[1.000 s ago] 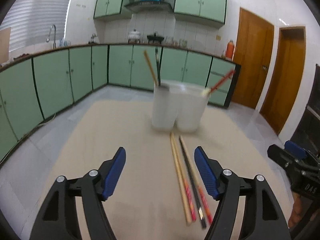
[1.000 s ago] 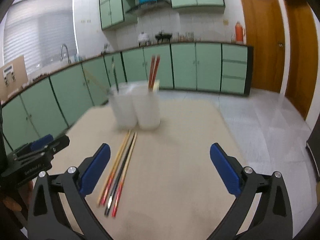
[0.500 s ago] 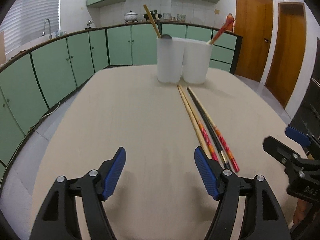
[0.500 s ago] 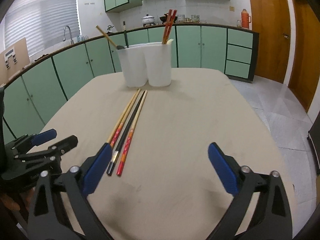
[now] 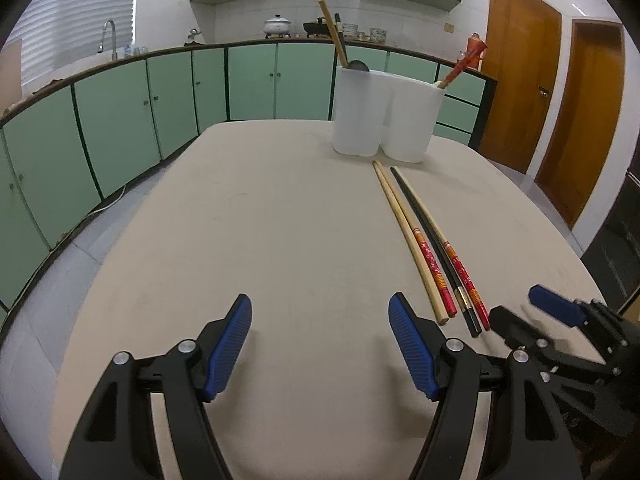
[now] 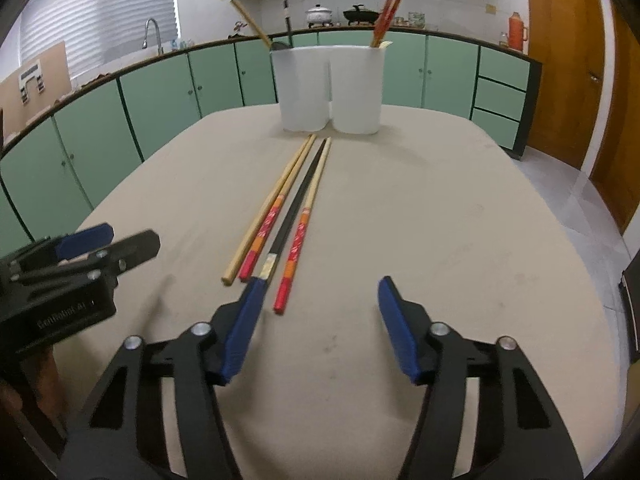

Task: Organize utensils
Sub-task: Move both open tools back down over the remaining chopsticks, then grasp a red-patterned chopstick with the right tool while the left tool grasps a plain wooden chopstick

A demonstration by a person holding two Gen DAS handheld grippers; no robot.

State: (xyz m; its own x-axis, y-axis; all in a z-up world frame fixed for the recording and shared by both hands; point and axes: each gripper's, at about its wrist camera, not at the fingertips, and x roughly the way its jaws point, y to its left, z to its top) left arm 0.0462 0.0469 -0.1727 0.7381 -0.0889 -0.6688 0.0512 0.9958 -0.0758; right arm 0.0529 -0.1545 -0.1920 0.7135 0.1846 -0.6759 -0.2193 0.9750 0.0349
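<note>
Several chopsticks (image 5: 424, 240) (image 6: 288, 216) lie side by side on the beige table (image 5: 260, 220): one plain wood, two red-patterned, one black. A white two-cup holder (image 5: 384, 116) (image 6: 332, 88) stands behind them with a wooden stick and dark ladle in its left cup and red chopsticks in its right. My left gripper (image 5: 320, 304) is open over bare table, left of the chopsticks' near ends. My right gripper (image 6: 320, 284) has its jaws closing. The near end of the rightmost red chopstick shows just inside its left finger (image 6: 244, 320), with no pad pressing on it.
Green kitchen cabinets (image 5: 120, 120) run around the room behind the table, and wooden doors (image 5: 516, 92) are on the right. Each gripper shows in the other's view: right gripper (image 5: 516, 304), left gripper (image 6: 132, 238). A bare stretch of table (image 6: 460, 220) lies right of the chopsticks.
Both grippers came down toward the table. The right gripper moved up to the chopsticks' near ends and its jaws narrowed. The left jaws kept their width.
</note>
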